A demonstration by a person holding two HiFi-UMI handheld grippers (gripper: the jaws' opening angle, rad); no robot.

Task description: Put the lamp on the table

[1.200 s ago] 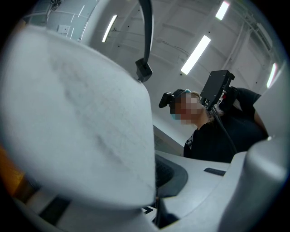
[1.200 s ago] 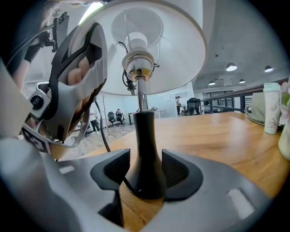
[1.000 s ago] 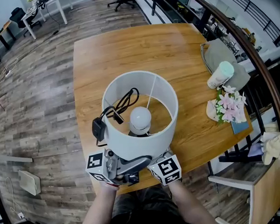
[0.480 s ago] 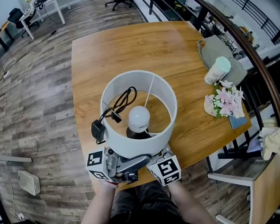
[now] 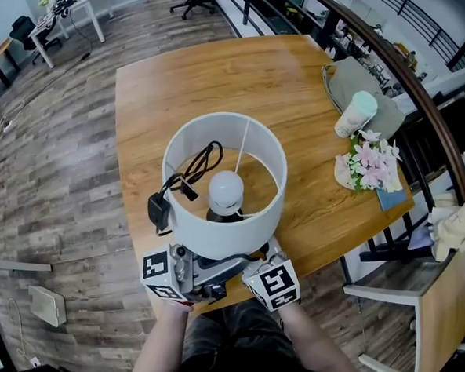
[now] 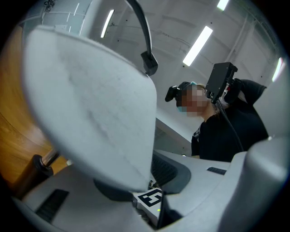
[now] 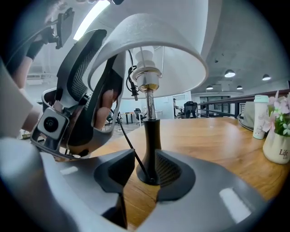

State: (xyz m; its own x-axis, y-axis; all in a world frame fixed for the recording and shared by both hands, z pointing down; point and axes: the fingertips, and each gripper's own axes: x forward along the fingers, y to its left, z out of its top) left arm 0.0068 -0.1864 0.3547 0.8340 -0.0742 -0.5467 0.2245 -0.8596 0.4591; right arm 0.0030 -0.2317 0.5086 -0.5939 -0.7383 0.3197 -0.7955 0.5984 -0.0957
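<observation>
The lamp (image 5: 225, 191) stands on the wooden table (image 5: 233, 71), close to the edge nearest you. Its black cord (image 5: 193, 176) hangs over the white shade (image 5: 220, 241). Your left gripper (image 6: 140, 181) pinches the rim of the shade on your side. Your right gripper (image 7: 146, 170) has a jaw on each side of the lamp's black stand (image 7: 152, 136). These jaws have just been closing in, but a gap shows beside the left one, so they do not squeeze the stand. Near the table's right edge sit pink flowers (image 5: 370, 163), a white cup (image 5: 355, 113) and a grey bag (image 5: 368, 86). All around is a plank floor (image 5: 58, 153). A dark railing (image 5: 414, 76) runs along the right, and a white desk (image 5: 69, 14) stands far off.
</observation>
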